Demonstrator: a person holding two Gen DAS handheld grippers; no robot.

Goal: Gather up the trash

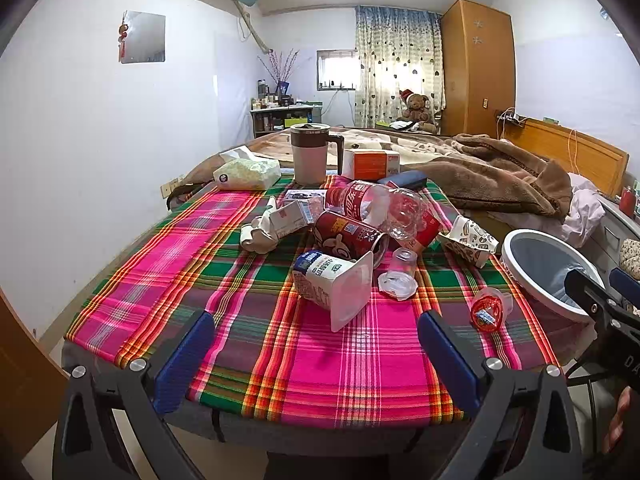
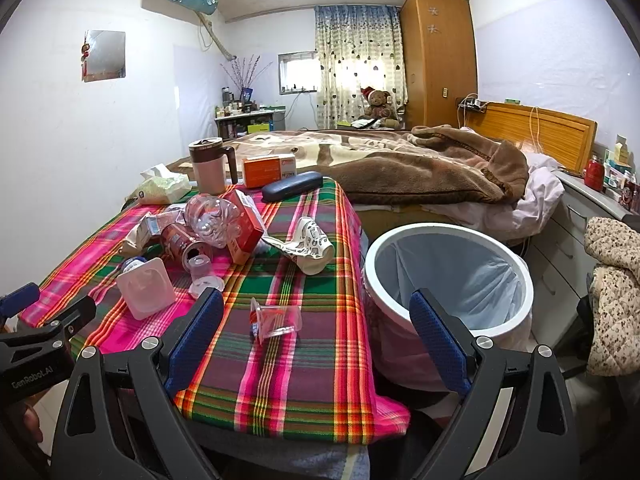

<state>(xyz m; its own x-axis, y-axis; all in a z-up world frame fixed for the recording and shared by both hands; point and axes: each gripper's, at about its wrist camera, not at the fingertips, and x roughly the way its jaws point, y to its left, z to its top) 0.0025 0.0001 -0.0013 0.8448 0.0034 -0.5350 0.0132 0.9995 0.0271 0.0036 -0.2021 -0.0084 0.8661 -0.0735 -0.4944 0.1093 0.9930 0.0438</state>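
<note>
Both hand-held grippers, left (image 1: 316,344) and right (image 2: 316,320), hang released and empty. Trash litters the desk (image 2: 312,380) beside the bin (image 2: 516,264); nearest it lies a small jelly cup (image 2: 276,320) (slippery-looking), best pinched gently across its body.

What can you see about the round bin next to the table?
The bin is round with a thick white rim and a pinkish outer wall. A pale blue bag lines it, creased and loose, and it looks empty. It stands upright on the floor, close against the right side of the table, near the bed.
</note>
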